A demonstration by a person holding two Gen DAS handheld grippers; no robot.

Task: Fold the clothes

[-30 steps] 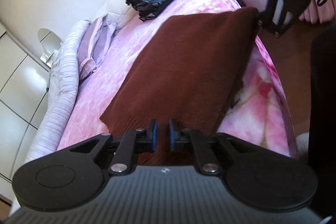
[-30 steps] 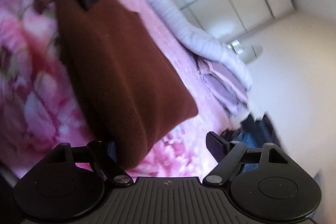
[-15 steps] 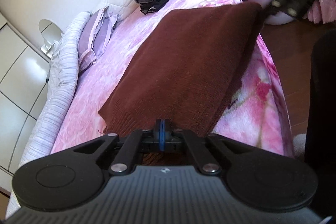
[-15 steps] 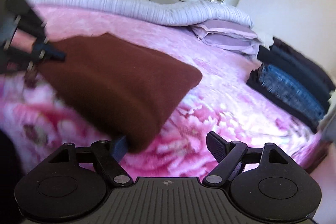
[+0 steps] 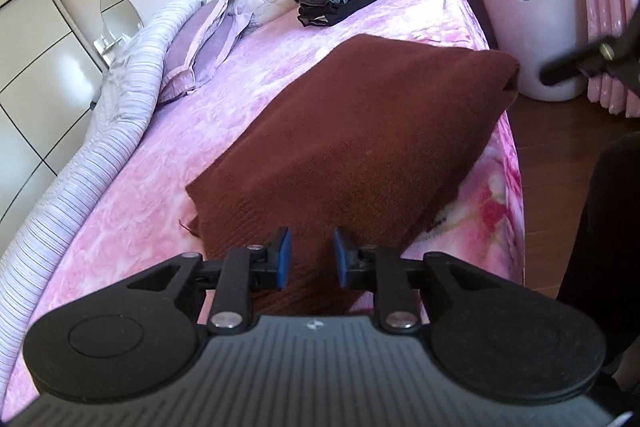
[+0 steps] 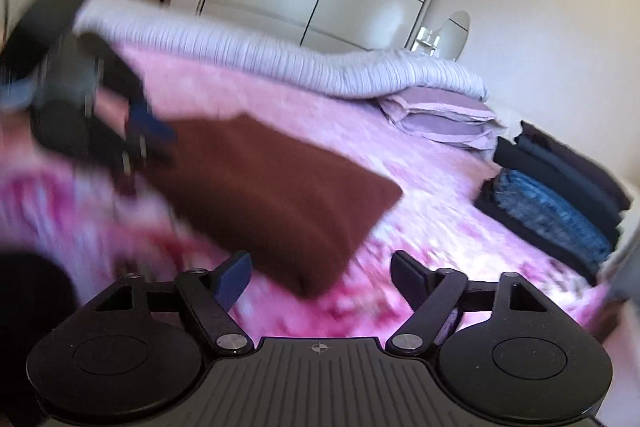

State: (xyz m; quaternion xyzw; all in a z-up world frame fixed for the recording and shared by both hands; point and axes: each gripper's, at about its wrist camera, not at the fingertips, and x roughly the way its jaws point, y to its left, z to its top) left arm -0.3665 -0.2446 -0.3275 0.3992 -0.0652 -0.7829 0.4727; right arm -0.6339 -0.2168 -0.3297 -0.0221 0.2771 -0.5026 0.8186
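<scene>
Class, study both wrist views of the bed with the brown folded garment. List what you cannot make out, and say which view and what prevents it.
- Near hem of the brown garment: left wrist view, covered by the left hand-held gripper, whose jaws are opening.
- Left hand-held gripper in the right wrist view: motion blur smears its shape.
- Garment's underside and inner folds: both views, hidden by its top layer.
- Dark clothes stack: separate pieces unclear, blurred.
</scene>
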